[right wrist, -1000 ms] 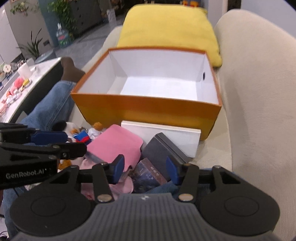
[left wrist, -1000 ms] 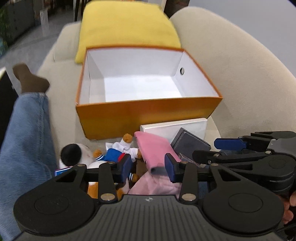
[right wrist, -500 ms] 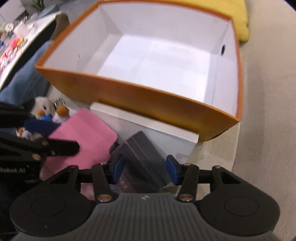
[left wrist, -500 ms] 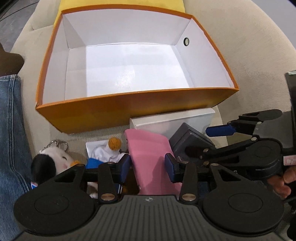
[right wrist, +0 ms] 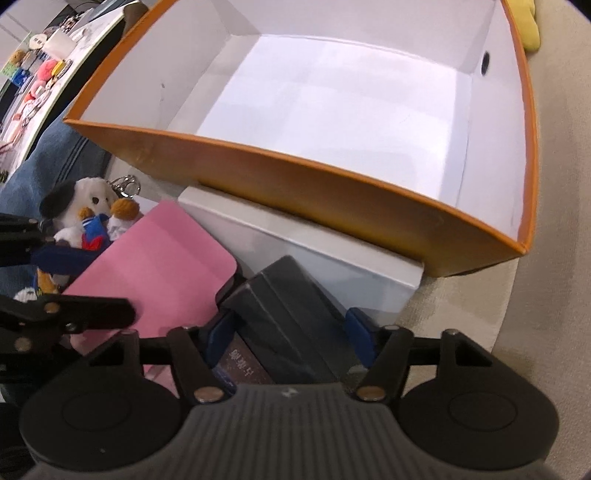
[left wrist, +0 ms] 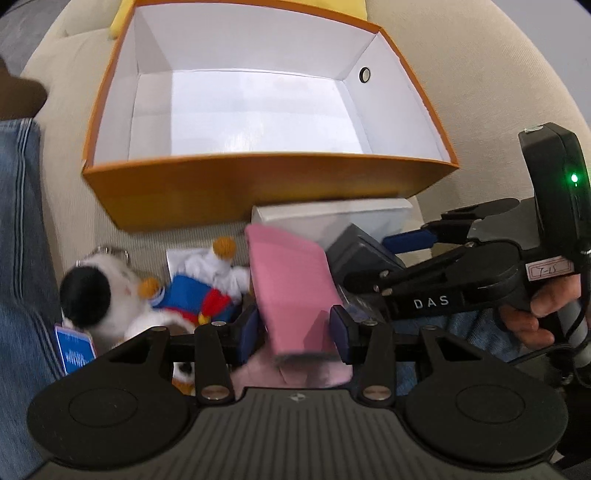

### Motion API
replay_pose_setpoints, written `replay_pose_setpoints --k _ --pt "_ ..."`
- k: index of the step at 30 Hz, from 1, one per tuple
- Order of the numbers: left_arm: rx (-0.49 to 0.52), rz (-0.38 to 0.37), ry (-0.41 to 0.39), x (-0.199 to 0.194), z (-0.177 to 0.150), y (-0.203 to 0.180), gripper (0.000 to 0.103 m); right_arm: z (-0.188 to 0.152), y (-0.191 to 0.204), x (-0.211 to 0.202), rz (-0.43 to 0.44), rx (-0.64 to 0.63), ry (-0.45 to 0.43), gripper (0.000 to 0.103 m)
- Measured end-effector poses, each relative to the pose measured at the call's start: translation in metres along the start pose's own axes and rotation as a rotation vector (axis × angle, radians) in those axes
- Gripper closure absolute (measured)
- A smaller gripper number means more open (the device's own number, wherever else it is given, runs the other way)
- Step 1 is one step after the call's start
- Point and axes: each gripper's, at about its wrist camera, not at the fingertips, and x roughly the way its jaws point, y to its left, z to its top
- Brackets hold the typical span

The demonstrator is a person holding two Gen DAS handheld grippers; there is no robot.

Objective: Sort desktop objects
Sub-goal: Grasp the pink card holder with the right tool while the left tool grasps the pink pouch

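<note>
An empty orange box with a white inside (left wrist: pixel 258 181) (right wrist: pixel 295 181) stands on the beige sofa. In front of it lie a white box (left wrist: pixel 332 218) (right wrist: pixel 314 251), a pink case (left wrist: pixel 291 284) (right wrist: pixel 155 269), a black box (left wrist: pixel 365 254) (right wrist: pixel 291 314) and a plush dog keychain (left wrist: pixel 122 295) (right wrist: pixel 85 210). My left gripper (left wrist: pixel 294 330) is open, its jaws on either side of the pink case. My right gripper (right wrist: pixel 291 332) is open, its jaws on either side of the black box, and shows at the right of the left wrist view (left wrist: pixel 406 240).
A yellow cushion (right wrist: pixel 524 26) lies behind the orange box. A leg in blue jeans (left wrist: pixel 18 221) lies along the left. A small blue tag (left wrist: pixel 75 350) lies by the plush. A shelf with small toys (right wrist: pixel 40 70) is at far left.
Both grippers have moved forward and down over the pile. The pink case now sits between the left jaws and the black box between the right jaws. Both stayed open.
</note>
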Motion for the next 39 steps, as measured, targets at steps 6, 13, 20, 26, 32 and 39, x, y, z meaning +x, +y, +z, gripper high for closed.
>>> replay_pose_setpoints --k 6,13,20,26,32,39 --pt "-0.07 0.0 -0.099 -0.013 -0.011 0.0 0.07 -0.009 0.017 -0.021 -0.055 -0.08 -0.048 0.052" --pt "-0.022 -0.005 -0.203 -0.032 -0.015 -0.014 0.081 -0.024 0.035 -0.033 -0.134 -0.113 -0.132 0.052" --pt "-0.046 0.007 -0.232 -0.037 -0.008 -0.014 0.084 -0.044 0.065 -0.062 0.023 -0.123 -0.257 0.05" --pt "-0.005 0.039 -0.208 -0.035 -0.012 -0.024 0.084 -0.049 0.085 -0.057 0.007 -0.134 -0.287 0.047" --pt "0.017 0.004 -0.184 -0.038 -0.023 -0.021 0.081 -0.064 0.088 -0.068 0.024 -0.082 -0.302 0.047" --pt "0.037 0.052 -0.225 -0.05 -0.038 -0.02 0.081 -0.067 0.106 -0.055 0.007 -0.105 -0.315 0.045"
